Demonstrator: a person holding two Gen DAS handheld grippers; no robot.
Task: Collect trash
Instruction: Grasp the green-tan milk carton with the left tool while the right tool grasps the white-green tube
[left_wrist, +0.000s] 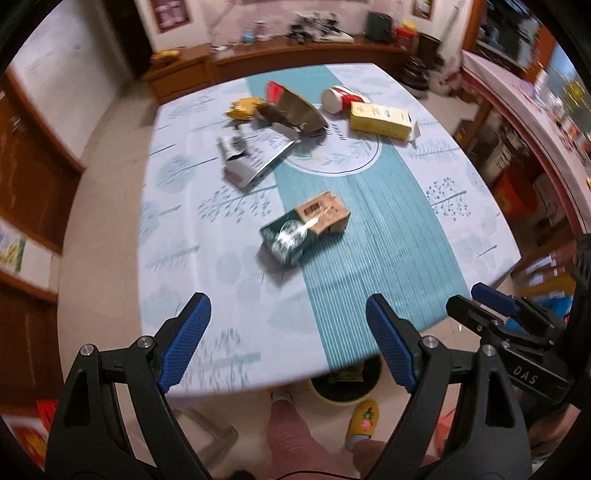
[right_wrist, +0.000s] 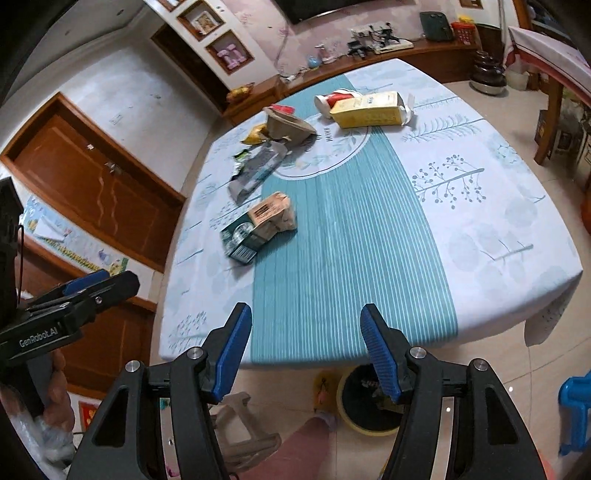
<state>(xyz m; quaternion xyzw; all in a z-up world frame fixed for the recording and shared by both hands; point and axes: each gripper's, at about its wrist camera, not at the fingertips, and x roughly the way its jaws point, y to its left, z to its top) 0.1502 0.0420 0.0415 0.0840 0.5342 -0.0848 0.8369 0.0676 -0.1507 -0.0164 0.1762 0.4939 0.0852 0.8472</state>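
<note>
Trash lies on a table with a blue-and-white cloth (left_wrist: 388, 229). Nearest is a brown-and-green carton (left_wrist: 306, 225), also in the right wrist view (right_wrist: 258, 225). Farther back lie a silver foil wrapper (left_wrist: 255, 155) (right_wrist: 255, 171), a crushed brown paper piece (left_wrist: 291, 107) (right_wrist: 288, 127), a yellow packet (left_wrist: 243, 107), a yellow box (left_wrist: 380, 120) (right_wrist: 369, 109) and a red-and-white cup (left_wrist: 340, 98) (right_wrist: 332, 99). My left gripper (left_wrist: 284, 332) is open and empty above the table's near edge. My right gripper (right_wrist: 306, 343) is open and empty, beside it.
A round bin (right_wrist: 369, 402) (left_wrist: 345, 384) stands on the floor under the table's near edge, next to the person's leg and yellow slipper (left_wrist: 364, 417). A wooden sideboard (left_wrist: 288, 55) runs behind the table. A blue chair (right_wrist: 576, 402) is at right.
</note>
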